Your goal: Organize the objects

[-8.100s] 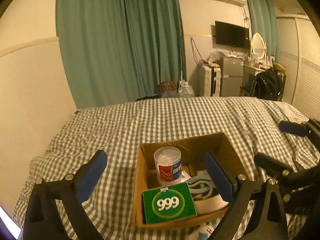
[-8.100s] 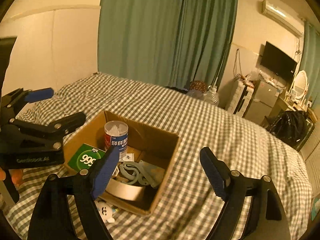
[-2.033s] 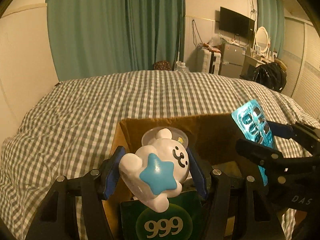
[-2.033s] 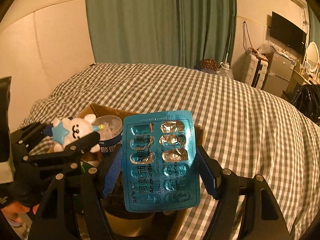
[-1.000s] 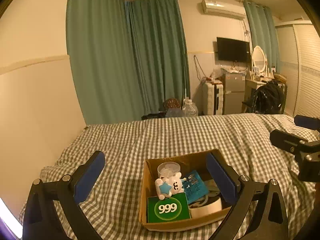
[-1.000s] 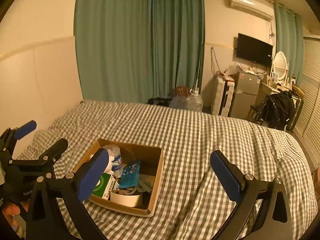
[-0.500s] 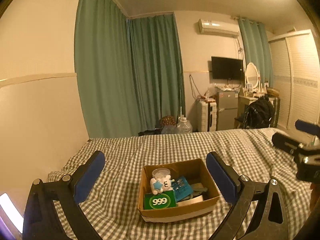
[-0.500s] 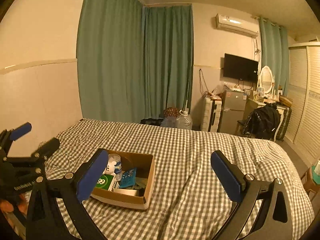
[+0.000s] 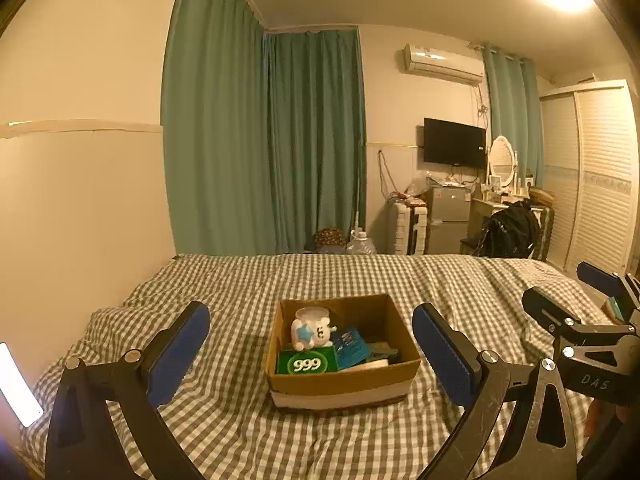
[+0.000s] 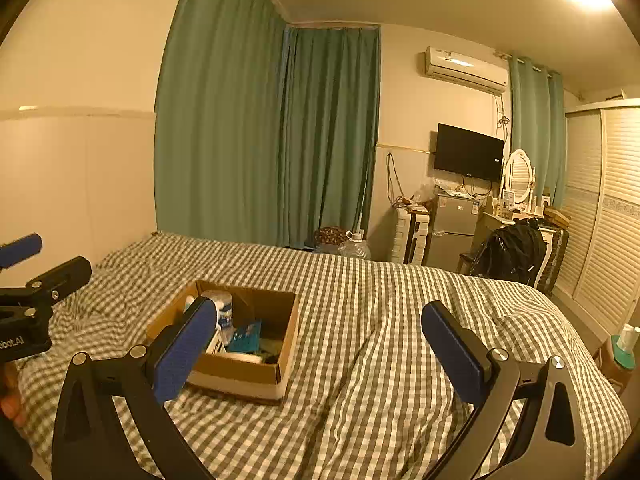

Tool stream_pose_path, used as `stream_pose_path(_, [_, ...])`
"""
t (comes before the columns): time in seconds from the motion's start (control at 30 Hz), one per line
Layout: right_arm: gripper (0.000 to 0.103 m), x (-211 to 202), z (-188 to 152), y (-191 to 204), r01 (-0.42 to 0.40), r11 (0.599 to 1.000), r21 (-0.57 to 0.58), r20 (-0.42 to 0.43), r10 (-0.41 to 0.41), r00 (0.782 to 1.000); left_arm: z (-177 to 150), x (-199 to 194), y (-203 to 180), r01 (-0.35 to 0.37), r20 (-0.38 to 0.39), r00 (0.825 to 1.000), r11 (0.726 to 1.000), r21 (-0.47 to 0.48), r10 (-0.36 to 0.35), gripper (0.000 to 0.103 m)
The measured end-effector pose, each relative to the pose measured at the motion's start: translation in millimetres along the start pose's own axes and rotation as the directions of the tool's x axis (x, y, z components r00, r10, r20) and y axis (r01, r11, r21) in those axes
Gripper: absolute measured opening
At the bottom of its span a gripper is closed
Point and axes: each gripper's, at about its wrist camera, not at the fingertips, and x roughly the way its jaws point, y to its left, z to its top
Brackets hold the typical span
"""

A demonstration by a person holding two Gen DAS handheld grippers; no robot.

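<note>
A brown cardboard box (image 9: 344, 380) (image 10: 256, 368) sits on the checked bed cover (image 9: 240, 280). Inside it lie a white plush toy with a blue star (image 9: 310, 330), a green carton marked 999 (image 9: 306, 362), a blue blister pack (image 9: 350, 346) (image 10: 246, 336) and a white tub (image 10: 222, 306). My left gripper (image 9: 310, 354) hangs open well back from the box, nothing between its blue pads. My right gripper (image 10: 316, 352) is open too, empty, off to the box's right. Each gripper shows at the edge of the other's view.
Green curtains (image 9: 264, 144) hang behind the bed. A wall television (image 9: 454, 142), a small fridge (image 9: 446, 216), a dressing table with an oval mirror (image 9: 500, 156) and a black bag (image 9: 508, 232) stand at the far right. A bright phone screen (image 9: 14, 384) glows at the left edge.
Both grippers let go of the plush toy and the blister pack into the box, opened, and have drawn back and up, so the box looks smaller.
</note>
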Motion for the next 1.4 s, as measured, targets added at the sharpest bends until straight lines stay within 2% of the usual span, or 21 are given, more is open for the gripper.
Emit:
stream_pose_path(0.2, [0.103, 12.7, -34.2, 3.7, -0.013, 1.000, 0.022, -0.045, 0.014, 0.999, -25.6, 2.0, -3.1, -0.056, 0.004, 0.998, 0.998, 0.005, 0.056, 0.103])
stream_pose_path(0.37, [0.103, 19.7, -49.8, 6.4, -0.003, 1.000, 0.017, -0.056, 0.004, 0.998, -44.1, 8.0, -1.1, -0.046, -0.012, 0.999, 0.999, -0.018, 0.046, 0.103])
stream_pose_path(0.67, [0.103, 22.0, -52.0, 7.0, 0.004, 1.000, 0.018, -0.056, -0.003, 0.998, -54.0, 12.3, 4.1, -0.060, -0.045, 0.997, 0.998, -0.027, 0.058, 0.103])
stream_pose_path(1.4, [0.103, 22.3, -52.6, 8.4, -0.002, 1.000, 0.024, -0.055, 0.004, 0.998, -55.1, 12.3, 3.6, -0.053, -0.063, 0.997, 0.998, -0.024, 0.051, 0.103])
